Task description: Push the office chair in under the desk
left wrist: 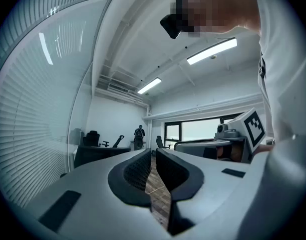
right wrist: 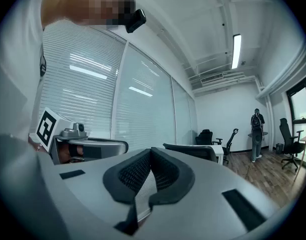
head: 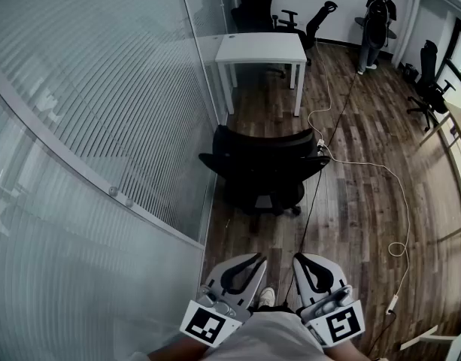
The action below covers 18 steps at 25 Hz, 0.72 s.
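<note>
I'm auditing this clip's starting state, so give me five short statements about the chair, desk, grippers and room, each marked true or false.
1. The black office chair is tucked under the white rectangular desk. False: it stands apart from the desk, out on the wooden plank floor.
2. The left gripper and the right gripper are both shut and hold nothing. True.
3. A thin white cable lies on the floor to the right of the chair. True.
4. The glass wall with horizontal blinds is on the person's right. False: it runs along their left.
5. One gripper touches the chair. False: both are short of it, close to the person's body.
</note>
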Motion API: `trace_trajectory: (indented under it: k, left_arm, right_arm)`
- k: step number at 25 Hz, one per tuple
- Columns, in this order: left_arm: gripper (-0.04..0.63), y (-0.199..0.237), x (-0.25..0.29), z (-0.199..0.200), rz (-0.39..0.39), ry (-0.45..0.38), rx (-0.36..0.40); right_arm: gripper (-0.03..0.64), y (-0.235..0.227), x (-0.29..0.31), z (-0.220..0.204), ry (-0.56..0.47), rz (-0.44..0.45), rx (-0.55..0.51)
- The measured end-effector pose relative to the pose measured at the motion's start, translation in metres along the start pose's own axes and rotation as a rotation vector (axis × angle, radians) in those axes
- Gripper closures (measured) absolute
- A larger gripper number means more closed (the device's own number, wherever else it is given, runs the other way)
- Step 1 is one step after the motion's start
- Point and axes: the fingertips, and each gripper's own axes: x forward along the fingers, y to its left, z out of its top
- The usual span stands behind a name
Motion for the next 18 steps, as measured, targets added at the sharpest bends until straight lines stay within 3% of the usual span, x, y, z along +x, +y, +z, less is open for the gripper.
trace_trajectory:
  k: [18]
  left_arm:
    - [0.54,-0.02,0.027,-0.006,0.039,0.006,0.006]
  right_arm:
    - [0.586,-0.025,-0.013,-0.004,-0.014,0.059,0.026]
